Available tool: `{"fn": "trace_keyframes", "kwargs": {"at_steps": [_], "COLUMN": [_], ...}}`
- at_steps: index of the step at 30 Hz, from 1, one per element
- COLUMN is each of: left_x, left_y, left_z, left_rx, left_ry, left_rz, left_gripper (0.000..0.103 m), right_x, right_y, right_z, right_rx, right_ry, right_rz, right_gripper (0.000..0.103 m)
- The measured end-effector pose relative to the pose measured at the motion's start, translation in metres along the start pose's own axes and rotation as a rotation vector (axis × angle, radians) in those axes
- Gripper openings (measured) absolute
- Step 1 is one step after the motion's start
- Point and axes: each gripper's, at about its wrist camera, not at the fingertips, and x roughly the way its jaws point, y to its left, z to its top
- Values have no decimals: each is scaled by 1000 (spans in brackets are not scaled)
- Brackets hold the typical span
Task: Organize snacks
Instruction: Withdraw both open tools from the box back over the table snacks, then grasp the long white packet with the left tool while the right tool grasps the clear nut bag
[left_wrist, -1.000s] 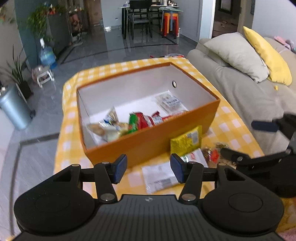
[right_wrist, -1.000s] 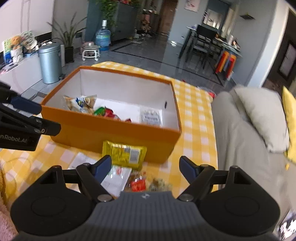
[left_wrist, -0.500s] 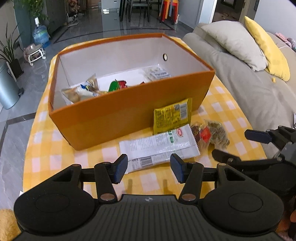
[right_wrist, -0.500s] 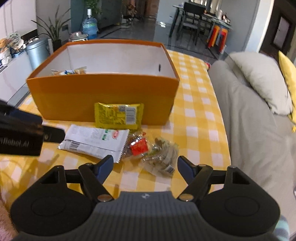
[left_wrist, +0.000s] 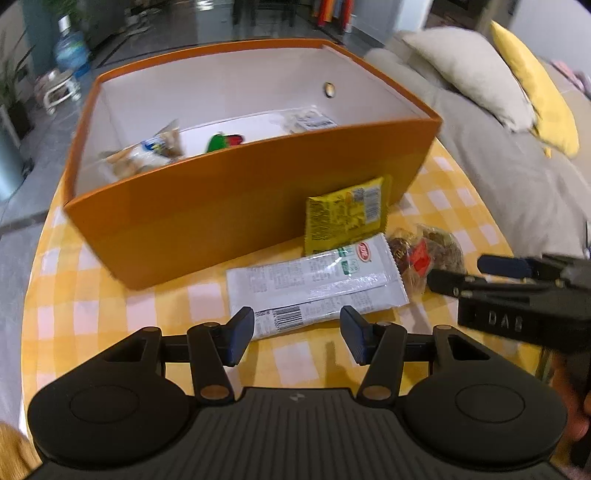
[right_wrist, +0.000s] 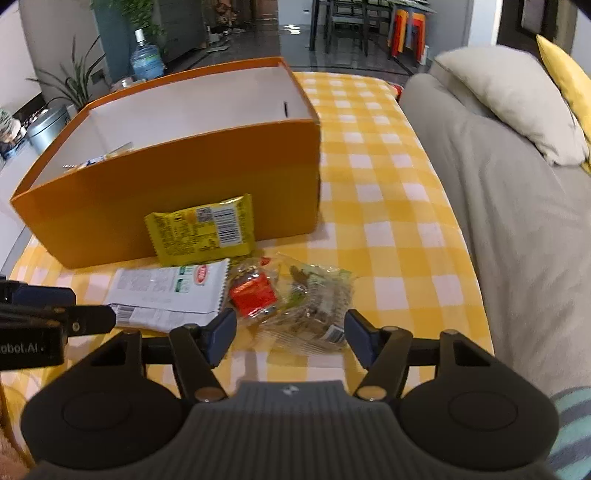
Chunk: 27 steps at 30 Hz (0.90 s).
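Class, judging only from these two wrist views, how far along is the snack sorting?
Done: several packets already lie inside the orange box. In hand: nothing; the left gripper and right gripper are both open. Left: the white packet, yellow packet and clear bags remain on the checked tablecloth.

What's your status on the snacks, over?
Left gripper and right gripper open, empty. White packet, yellow packet, clear bags outside box. Nothing blocking.
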Motion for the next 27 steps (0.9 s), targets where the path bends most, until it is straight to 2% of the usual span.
{"fn": "trace_keyframes", "kwargs": {"at_steps": [3, 7, 9, 12, 15, 16, 20, 24, 26, 27], "left_x": [8, 17, 20, 26, 33, 35, 44, 55, 61, 63], "left_y": [-7, -12, -15, -22, -30, -34, -44, -48, -46, -46], "left_z": [2, 3, 5, 6, 6, 6, 7, 13, 17, 19], "left_rx": [78, 159, 225, 335, 463, 507, 669, 769, 797, 804], "left_ry": [13, 32, 33, 41, 56, 65, 100, 144, 169, 185], "left_rz": [-1, -10, -4, 10, 23, 23, 11, -6, -19, -33], "left_gripper": [68, 70, 76, 79, 79, 79, 82, 83, 82, 81], "right_x": [6, 12, 14, 16, 12, 11, 7, 12, 16, 17], "right_y": [-6, -8, -10, -12, -12, -12, -13, -17, -20, -23], "right_z": [2, 6, 7, 8, 8, 8, 6, 8, 10, 10], "right_rx": [36, 46, 49, 57, 48, 44, 50, 75, 93, 104], "right_ry": [12, 14, 10, 2, -3, -1, 6, 4, 7, 9], "right_rz": [11, 15, 18, 25, 11, 11, 23, 16, 19, 24], "right_gripper": [61, 53, 52, 48, 31, 29, 30, 42, 44, 48]}}
